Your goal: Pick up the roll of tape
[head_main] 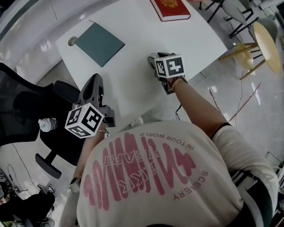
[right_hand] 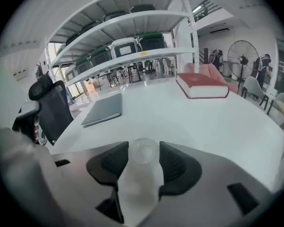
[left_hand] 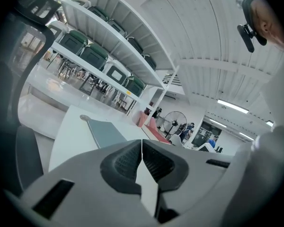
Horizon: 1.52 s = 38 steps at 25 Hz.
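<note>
Right gripper (right_hand: 143, 148): the jaws are set partly apart and are closed on the roll of tape (right_hand: 142, 159) — a clear, round roll seen pressed between the two dark pads (right_hand: 176, 163), one pad on each side. The roll is located in the jaws, over the near part of the white table (right_hand: 217, 124); whether it touches the tabletop cannot be told. Ahead of this gripper and to its left, a grey-green notebook (right_hand: 104, 109) is seen lying flat on the table. Ahead and to its right, a red book (right_hand: 201, 85) is seen, also flat. A black chair (right_hand: 52, 109) is noted far to its left, off the table.

Left gripper (left_hand: 142, 145): the jaws are brought fully together — nothing is held between them. It is held off the table's near-left edge, well apart from the right gripper, and is pointed across the tabletop toward the notebook.
</note>
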### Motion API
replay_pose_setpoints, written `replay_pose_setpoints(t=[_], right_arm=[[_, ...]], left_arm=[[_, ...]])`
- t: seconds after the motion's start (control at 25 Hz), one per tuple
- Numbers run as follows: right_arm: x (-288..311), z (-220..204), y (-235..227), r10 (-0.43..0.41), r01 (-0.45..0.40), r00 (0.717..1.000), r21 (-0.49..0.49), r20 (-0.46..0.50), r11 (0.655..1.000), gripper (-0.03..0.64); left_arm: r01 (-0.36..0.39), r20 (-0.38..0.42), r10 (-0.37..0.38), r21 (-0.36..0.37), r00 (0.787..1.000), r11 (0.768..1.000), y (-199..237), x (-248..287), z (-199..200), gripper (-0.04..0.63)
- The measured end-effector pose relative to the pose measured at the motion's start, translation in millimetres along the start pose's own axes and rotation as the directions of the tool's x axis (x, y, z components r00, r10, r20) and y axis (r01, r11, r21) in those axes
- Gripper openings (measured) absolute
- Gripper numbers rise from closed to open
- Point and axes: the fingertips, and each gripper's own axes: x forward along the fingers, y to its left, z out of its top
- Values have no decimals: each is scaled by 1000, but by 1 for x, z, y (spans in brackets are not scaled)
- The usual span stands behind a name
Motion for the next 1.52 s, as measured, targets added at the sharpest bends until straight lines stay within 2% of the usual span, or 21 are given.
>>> replay_pose_setpoints(t=[0.36,0.56,0.8,1.0,1.52], right_arm=[[-73,-23,-18,12,-16,997,47,73,999,219],[-129,-35,-19,40,-44,992,31,121,999,219],[-199,-42,-8,103,-111,972,28,210,993,219],[-252,-48,2,151,-166,943,27,297,986,219],[-369,-87,24,175,-214,863,29,475,976,219]], left_arm=[[77,-2,-77,14,997,997,-69,-3,-15,25],[95,21,-96,17,995,995,-115,-23,-23,25],[108,52,-109,25,993,994,-163,-58,-35,25],[125,67,-127,43,990,991,-193,-91,-46,25],[167,101,-181,134,978,977,-253,-162,-69,25]])
